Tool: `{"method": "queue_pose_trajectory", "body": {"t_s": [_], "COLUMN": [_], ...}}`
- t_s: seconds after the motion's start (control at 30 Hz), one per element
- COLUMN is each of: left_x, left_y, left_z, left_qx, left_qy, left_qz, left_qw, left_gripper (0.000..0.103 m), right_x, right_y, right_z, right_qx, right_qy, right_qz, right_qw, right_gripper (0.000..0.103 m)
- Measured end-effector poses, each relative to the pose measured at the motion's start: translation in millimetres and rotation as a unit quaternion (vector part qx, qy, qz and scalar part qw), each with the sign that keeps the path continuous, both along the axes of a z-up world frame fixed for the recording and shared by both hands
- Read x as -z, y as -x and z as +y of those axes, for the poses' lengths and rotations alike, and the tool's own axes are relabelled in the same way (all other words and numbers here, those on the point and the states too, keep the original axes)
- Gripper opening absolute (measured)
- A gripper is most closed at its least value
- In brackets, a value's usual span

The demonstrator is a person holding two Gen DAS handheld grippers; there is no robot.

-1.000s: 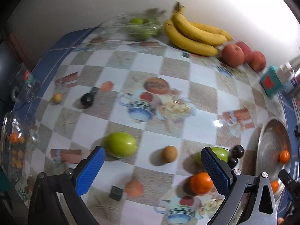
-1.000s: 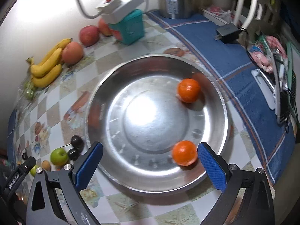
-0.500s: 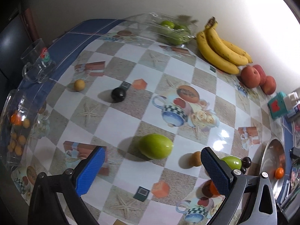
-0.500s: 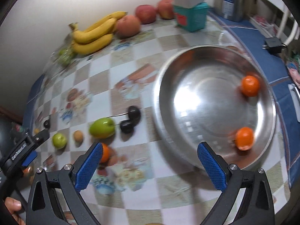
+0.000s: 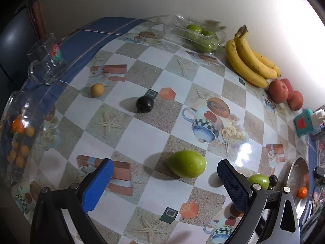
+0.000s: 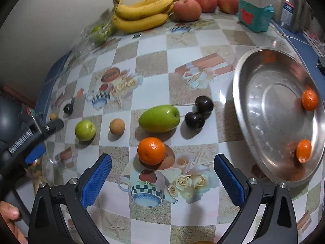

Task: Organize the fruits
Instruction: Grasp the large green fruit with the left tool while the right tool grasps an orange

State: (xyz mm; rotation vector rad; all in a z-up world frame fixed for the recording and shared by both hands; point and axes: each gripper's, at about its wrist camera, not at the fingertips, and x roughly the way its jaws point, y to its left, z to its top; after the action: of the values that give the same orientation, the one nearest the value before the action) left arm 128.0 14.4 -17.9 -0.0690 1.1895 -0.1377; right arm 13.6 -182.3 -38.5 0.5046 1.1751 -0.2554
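Swinging off the tray (image 6: 241, 93), the right gripper (image 6: 162, 174) now faces a loose orange (image 6: 151, 150), lying just ahead between its wide jaws. Left gripper (image 5: 164, 178), equally wide, frames a green fruit (image 5: 186, 166). Two oranges sit in the tray; presumably this one's next.

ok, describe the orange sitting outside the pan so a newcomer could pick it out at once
Start at the steel pan on the right of the checkered table. Left of it lies a row of loose fruit: two dark plums, an oblong green fruit, a small tan fruit. The orange sits just in front of that row, the only orange not in the pan.
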Motion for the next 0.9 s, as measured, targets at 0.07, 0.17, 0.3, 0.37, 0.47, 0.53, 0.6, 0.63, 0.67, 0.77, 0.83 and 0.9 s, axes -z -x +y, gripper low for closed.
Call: {"method": "queue_pose_trajectory", "body": {"t_s": [0.07, 0.17, 0.3, 0.37, 0.47, 0.53, 0.6, 0.63, 0.67, 0.77, 0.83, 0.9], "left_x": [6, 17, 25, 28, 34, 35, 35, 34, 34, 36, 38, 41], "left_y": [-1, -3, -4, -5, -7, -9, -10, -10, -10, -13, -14, -14], "left_z": [-5, -11, -18, -21, -25, -26, -26, -27, -27, -30, -30, -31], "left_qx": [0.007, 0.017, 0.029, 0.034, 0.039, 0.042, 0.043, 0.046, 0.048, 0.051, 0.050, 0.049], "left_qy": [-0.008, -0.014, -0.020, -0.026, -0.027, -0.029, -0.027, -0.026, -0.025, -0.027, -0.027, -0.028], "left_qz": [0.011, 0.028, 0.036, 0.041, 0.050, 0.051, 0.047, 0.044, 0.043, 0.045, 0.045, 0.045], "left_qw": [0.9999, 0.9994, 0.9987, 0.9982, 0.9976, 0.9974, 0.9976, 0.9976, 0.9976, 0.9973, 0.9974, 0.9974], "left_gripper": [0.103, 0.103, 0.103, 0.103, 0.103, 0.103, 0.103, 0.103, 0.103, 0.103, 0.103, 0.103], "right_x": [9, 21, 29, 30, 31, 30, 28, 28, 28, 28, 28, 28], "right_y": [-3, -3, -5, -6, -7, -7, -7, -8, -8, -13, -15, -15], "right_z": [1, -1, 5, 10, 14, 14, 13, 14, 14, 17, 18, 18], "right_qx": [0.000, 0.006, -0.002, -0.008, -0.011, -0.010, -0.011, -0.012, -0.013, -0.013, -0.013, -0.010], "right_qy": [-0.004, -0.018, -0.014, -0.014, -0.011, -0.003, 0.006, 0.008, 0.009, 0.004, 0.006, 0.013], "right_qz": [0.014, 0.026, 0.036, 0.035, 0.031, 0.024, 0.022, 0.021, 0.019, 0.014, 0.013, 0.013], "right_qw": [1.000, 0.999, 0.999, 0.999, 0.999, 1.000, 1.000, 1.000, 1.000, 1.000, 1.000, 1.000], "right_gripper": [0.101, 0.101, 0.101, 0.101, 0.101, 0.101, 0.101, 0.100, 0.100, 0.100, 0.100, 0.100]}}
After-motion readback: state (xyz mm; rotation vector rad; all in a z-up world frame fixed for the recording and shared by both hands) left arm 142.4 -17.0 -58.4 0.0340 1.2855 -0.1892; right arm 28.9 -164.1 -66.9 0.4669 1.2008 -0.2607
